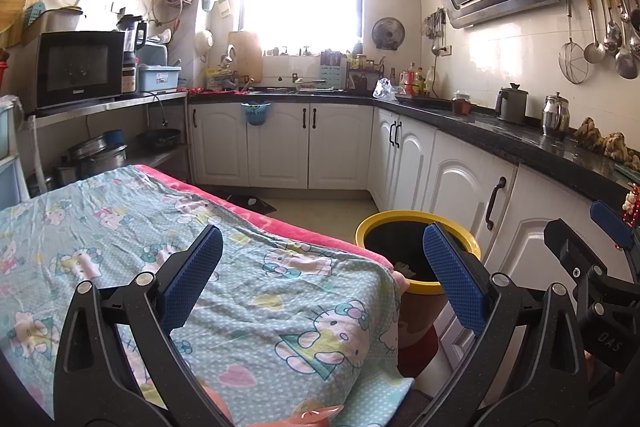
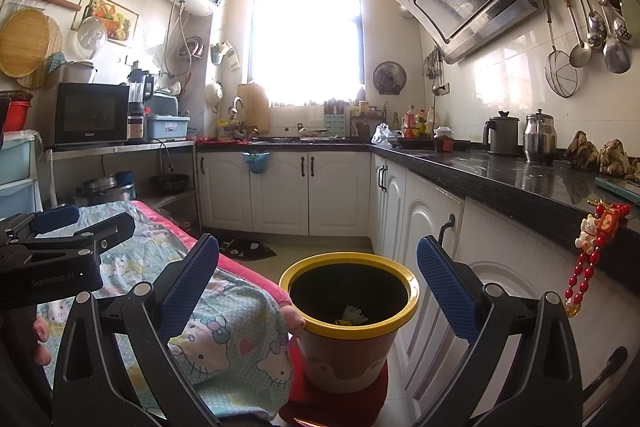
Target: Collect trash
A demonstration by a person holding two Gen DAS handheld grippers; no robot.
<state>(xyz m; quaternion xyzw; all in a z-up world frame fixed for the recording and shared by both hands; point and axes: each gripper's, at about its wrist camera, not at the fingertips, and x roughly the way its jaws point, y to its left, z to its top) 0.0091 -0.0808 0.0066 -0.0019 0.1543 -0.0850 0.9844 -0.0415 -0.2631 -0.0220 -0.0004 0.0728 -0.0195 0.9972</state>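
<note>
Both tongs, left (image 1: 322,277) and right (image 2: 312,283), gape empty over the bin (image 2: 349,311) at the table's (image 1: 200,267) right corner; scraps (image 2: 352,317) lie inside, so the table wants a slow scan.

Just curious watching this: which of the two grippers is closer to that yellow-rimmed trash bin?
The right. The right gripper is open and faces the trash bin almost head-on. The left gripper, also open, is over the cloth-covered table, with the bin off to its right.
</note>
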